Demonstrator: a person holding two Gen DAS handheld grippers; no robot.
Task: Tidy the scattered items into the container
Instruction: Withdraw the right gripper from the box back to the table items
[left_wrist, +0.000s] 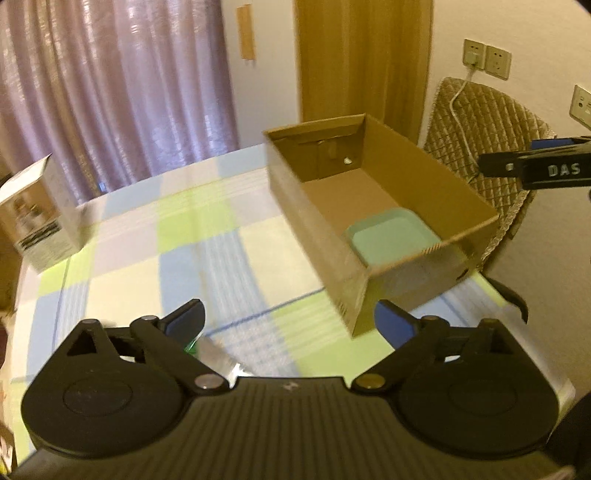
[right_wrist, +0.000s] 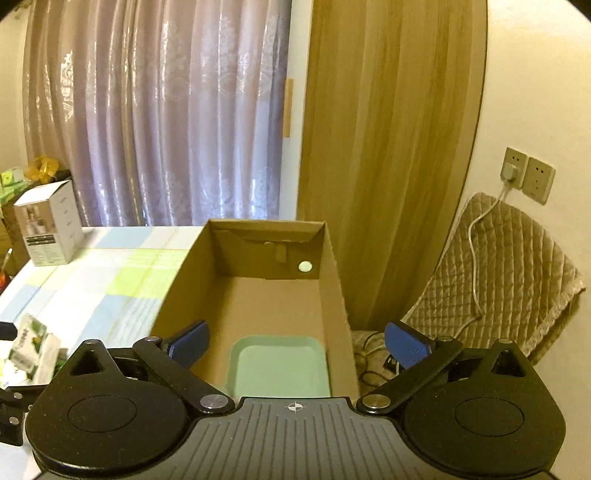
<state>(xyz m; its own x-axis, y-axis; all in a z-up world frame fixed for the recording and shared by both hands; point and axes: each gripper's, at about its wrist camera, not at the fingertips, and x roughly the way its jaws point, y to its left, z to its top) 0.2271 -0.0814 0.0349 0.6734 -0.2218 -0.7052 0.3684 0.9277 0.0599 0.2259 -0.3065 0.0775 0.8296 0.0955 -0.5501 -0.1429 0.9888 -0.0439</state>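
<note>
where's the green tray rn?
The green tray lies inside the cardboard box, at its near end, just ahead of the open right gripper.

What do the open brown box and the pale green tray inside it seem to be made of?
The box looks like plain corrugated cardboard: matt brown, with folded flaps and raw cut edges. The tray lying on the box floor looks like moulded plastic, though that is a guess: even mint colour, smooth satin surface, rounded corners and a raised rim.
</note>
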